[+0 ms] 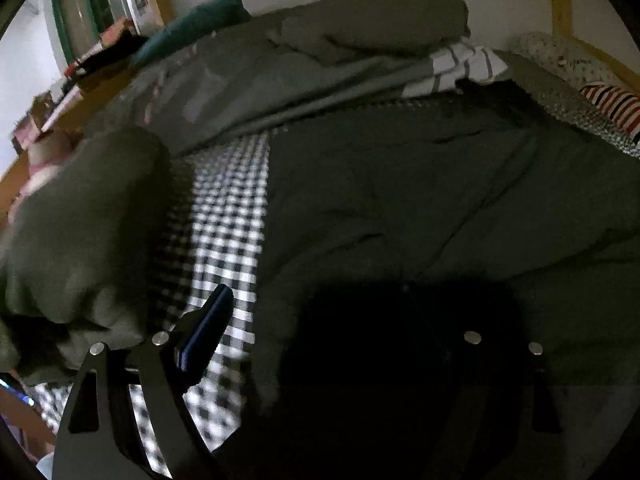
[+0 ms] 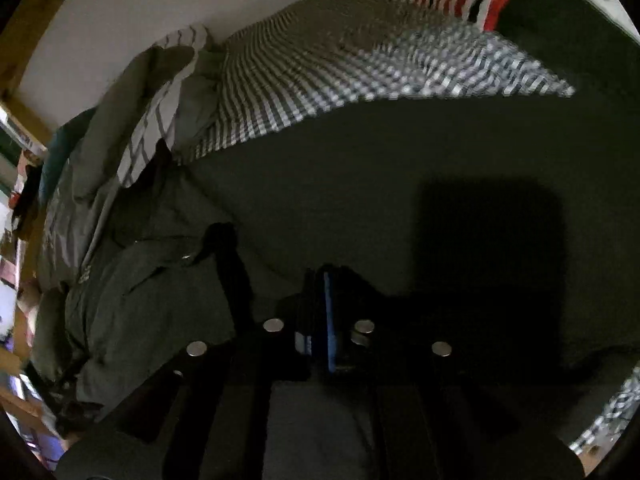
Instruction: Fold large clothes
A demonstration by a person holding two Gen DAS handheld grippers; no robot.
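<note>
Olive-green jacket (image 1: 460,200) lies spread on the bed's checkered sheet (image 1: 228,216), one sleeve (image 1: 88,216) bunched toward the left edge. Left gripper (image 1: 316,320) stands apart above it; right gripper (image 2: 320,312) looks pressed together. Judging so, folding is underway; next, grasp the sleeve.

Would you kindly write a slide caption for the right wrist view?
Right gripper shut above a dark green garment spread over a checked bedsheet.

Dark olive-green garment (image 1: 440,184) lies spread and wrinkled across the checkered bed sheet (image 1: 228,216), one part bunched near the left edge.
</note>
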